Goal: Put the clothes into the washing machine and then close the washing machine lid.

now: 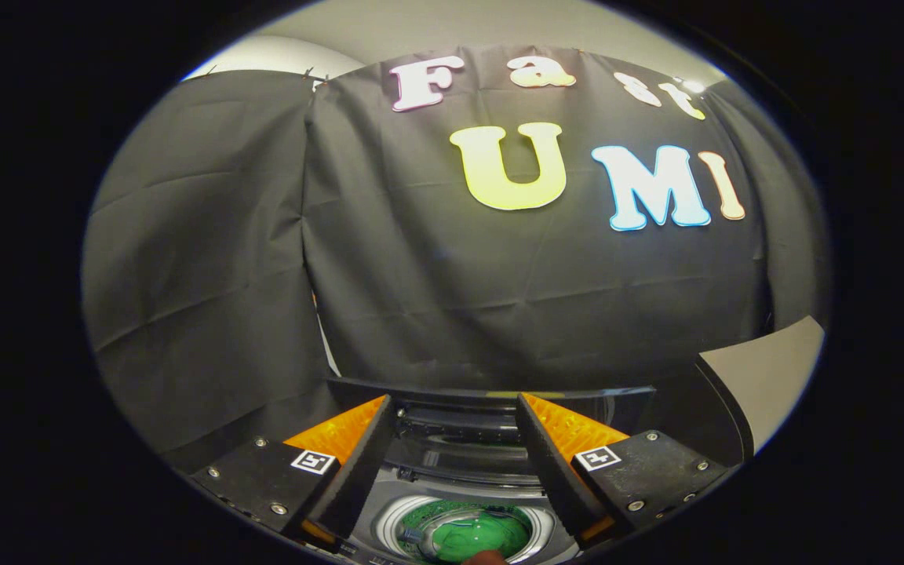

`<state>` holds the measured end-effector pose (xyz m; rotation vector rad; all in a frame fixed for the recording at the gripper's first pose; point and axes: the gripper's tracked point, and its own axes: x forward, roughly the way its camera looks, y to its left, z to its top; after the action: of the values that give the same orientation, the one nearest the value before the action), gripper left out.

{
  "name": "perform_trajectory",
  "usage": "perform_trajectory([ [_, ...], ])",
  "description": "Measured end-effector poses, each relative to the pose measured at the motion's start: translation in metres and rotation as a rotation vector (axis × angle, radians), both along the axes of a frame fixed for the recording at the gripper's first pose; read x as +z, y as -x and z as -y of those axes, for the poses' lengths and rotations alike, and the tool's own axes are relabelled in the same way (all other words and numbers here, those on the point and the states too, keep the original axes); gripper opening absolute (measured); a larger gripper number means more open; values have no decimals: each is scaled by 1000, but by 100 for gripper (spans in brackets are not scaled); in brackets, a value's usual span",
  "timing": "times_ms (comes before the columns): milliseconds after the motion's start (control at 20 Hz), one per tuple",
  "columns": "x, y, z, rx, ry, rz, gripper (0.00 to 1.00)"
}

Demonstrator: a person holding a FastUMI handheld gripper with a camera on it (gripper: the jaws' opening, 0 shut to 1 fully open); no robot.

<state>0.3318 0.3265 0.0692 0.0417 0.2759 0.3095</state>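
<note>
My gripper (453,408) is open, its two fingers spread wide with nothing between them. Below and between the fingers is the washing machine (460,479), seen from above, with its lid raised at the back (491,392). Its round drum opening (472,534) shows something green inside; I cannot tell whether that is cloth or the drum's lining. A small reddish-brown thing (486,558) peeks in at the near rim of the drum, too little of it visible to name.
The black cloth wall (452,275) of the booth stands close behind the machine. A light-coloured panel (766,377) rises to the right of the machine.
</note>
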Motion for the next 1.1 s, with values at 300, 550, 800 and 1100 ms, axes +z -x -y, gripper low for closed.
perform_trajectory([
  [300, 3, -34, -12, -26, 11, -43, 95],
  [550, -7, -63, -23, -56, 17, -127, 95],
  [800, -20, -87, -28, -96, 34, -207, 95],
  [1100, -38, -106, -23, -163, 39, -355, 95],
])
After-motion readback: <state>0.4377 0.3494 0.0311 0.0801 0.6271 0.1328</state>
